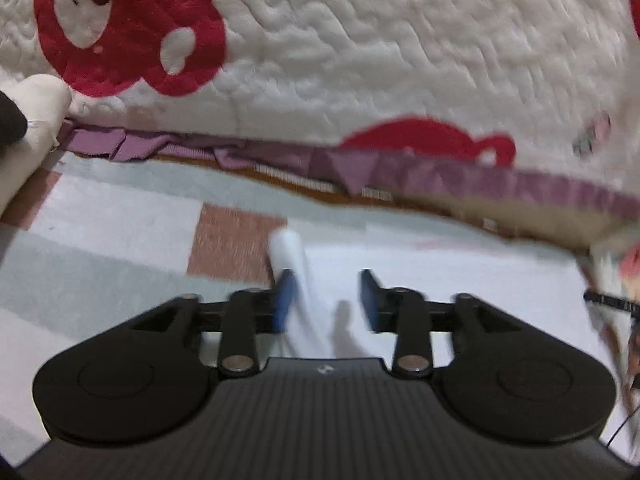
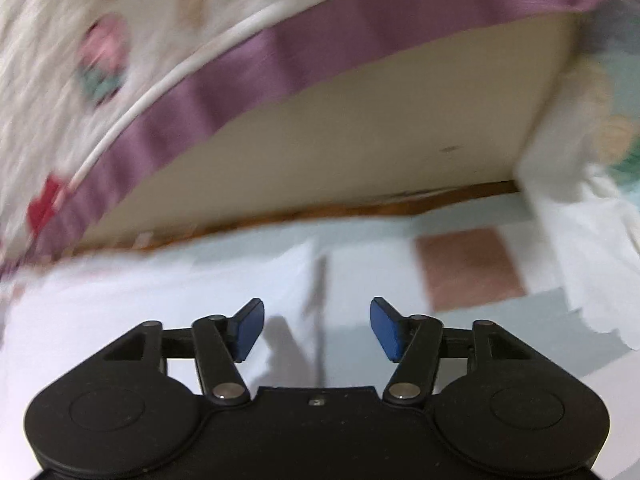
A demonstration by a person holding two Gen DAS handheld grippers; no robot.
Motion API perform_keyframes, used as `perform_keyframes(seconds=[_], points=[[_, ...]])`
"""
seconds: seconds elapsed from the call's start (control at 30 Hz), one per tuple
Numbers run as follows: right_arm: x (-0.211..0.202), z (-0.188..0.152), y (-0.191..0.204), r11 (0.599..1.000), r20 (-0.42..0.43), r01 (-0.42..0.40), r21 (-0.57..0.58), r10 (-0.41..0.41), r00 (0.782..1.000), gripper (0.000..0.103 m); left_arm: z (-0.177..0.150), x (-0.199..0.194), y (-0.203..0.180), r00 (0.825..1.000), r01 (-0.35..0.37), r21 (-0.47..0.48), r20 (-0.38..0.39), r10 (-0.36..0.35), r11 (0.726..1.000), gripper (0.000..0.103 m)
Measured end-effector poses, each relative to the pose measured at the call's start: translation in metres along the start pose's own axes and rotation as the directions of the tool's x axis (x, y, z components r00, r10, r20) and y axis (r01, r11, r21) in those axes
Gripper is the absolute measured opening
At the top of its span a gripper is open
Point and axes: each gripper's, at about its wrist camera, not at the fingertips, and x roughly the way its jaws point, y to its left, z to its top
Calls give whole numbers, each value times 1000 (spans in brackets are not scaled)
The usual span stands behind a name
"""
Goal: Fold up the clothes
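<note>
Two grippers (image 1: 326, 300) (image 2: 316, 330), one white garment (image 1: 304, 300)

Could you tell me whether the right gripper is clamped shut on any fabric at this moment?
No, the right gripper stands open, its two blue pads wide apart above the white cloth.

Matt black plastic gripper (image 1: 326, 300); plush quilted blanket (image 1: 360, 60); smooth white cloth (image 1: 312, 320).

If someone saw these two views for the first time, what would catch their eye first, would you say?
Probably the big red bear print on the cream quilt, upper left in the left wrist view. Next, the purple frill sweeping diagonally across the right wrist view, and the white garment rising between the open left claw.
</note>
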Motion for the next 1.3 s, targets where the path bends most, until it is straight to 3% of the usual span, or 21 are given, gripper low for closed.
perform_keyframes(seconds=[0.2,0.23,0.27,0.3,0.37,0.53,0.7,0.73,0.8,0.9,0.97,1.0,1.07,1.1,1.17,1.23,1.3], points=[[9,-5,7,996,61,8,-88,-2,998,68,-29,-5,1,997,9,78,-72,-4,997,47],[12,-3,11,992,69,15,-126,-6,998,52,-31,-9,3,998,15,71,-65,-11,997,51],[14,-1,17,985,79,21,-170,-8,997,9,-32,-12,4,998,21,64,-58,-18,998,53],[14,3,22,979,99,38,-198,-19,995,5,-34,-15,6,998,28,57,-51,-25,998,54],[7,10,25,977,167,104,-185,-73,983,2,-38,-22,9,999,40,44,-36,-39,998,57],[12,9,7,972,152,208,-112,-190,970,2,-44,-41,13,995,101,62,-23,-100,993,63],[18,8,-11,950,129,310,-40,-303,944,0,-42,-27,-1,1000,23,115,-11,-22,993,64],[18,8,-15,950,125,311,-17,-307,944,0,-42,-24,-3,1000,7,125,-8,-6,992,64],[15,10,-30,970,129,233,68,-240,962,0,-41,-18,-9,1000,-24,146,-2,25,989,64],[12,12,-49,978,139,116,172,-141,980,10,-40,-10,-17,997,-72,176,9,71,982,55],[12,11,-46,989,116,76,128,-91,989,11,-39,-4,-22,995,-103,196,16,102,975,39],[13,11,-42,992,107,61,113,-73,992,13,-39,-1,-25,993,-119,206,21,117,971,25],[12,10,-39,994,104,25,107,-37,994,28,-38,5,-30,989,-148,221,28,145,964,6],[13,10,-37,994,101,11,107,-22,995,34,-34,7,-32,988,-153,207,34,150,966,5],[16,8,-31,993,85,-3,122,-7,996,67,-31,3,-32,984,-170,148,82,159,974,4],[20,5,-25,990,70,-17,137,8,998,73,-27,-10,-28,979,-152,54,143,143,987,3],[21,3,-16,994,61,0,108,-6,998,73,-24,-11,-29,965,-217,75,165,203,973,3]])
